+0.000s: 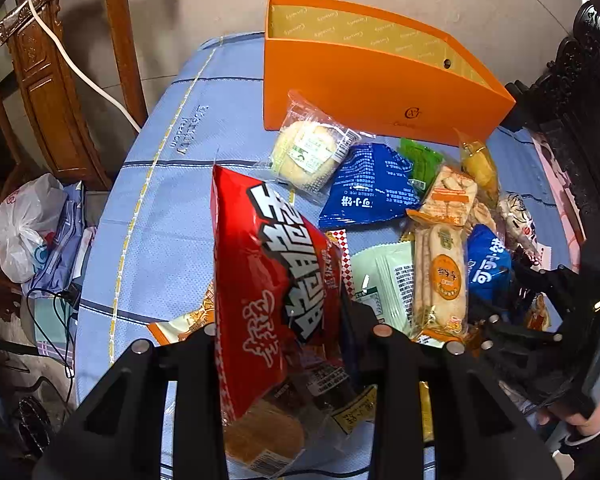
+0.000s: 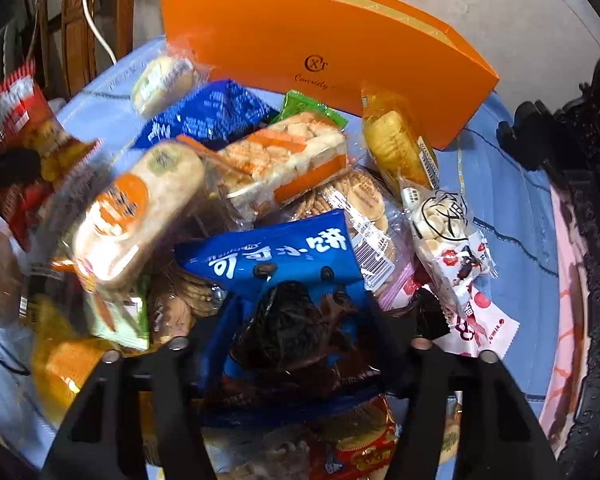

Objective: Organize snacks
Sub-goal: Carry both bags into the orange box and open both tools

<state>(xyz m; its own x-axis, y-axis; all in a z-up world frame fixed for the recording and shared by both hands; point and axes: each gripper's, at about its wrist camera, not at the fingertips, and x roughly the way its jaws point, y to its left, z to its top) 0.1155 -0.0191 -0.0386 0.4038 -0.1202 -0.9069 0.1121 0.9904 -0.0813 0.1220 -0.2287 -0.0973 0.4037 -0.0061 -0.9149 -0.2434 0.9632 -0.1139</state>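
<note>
My left gripper [image 1: 296, 328] is shut on a big red snack bag [image 1: 268, 272], held tilted above the blue tablecloth [image 1: 160, 200]. The same bag [image 2: 16, 120] shows at the left edge of the right wrist view. My right gripper [image 2: 300, 342] points down into the snack pile. A blue snack bag [image 2: 284, 256] fills the gap between its fingers and looks pinched. In the left wrist view this gripper [image 1: 516, 304] sits at the right, beside the blue bag [image 1: 488, 268]. An open orange box [image 1: 372, 80] [image 2: 320, 48] stands behind the pile.
Several wrapped snacks lie heaped: a round bun [image 1: 308, 152], another blue bag [image 1: 368, 184], a long rice-cracker pack [image 2: 140, 208], a yellow cake [image 2: 396, 144]. A wooden chair [image 1: 60, 100] and a white plastic bag [image 1: 24, 224] are left of the table. Dark carved furniture [image 2: 592, 200] stands at the right.
</note>
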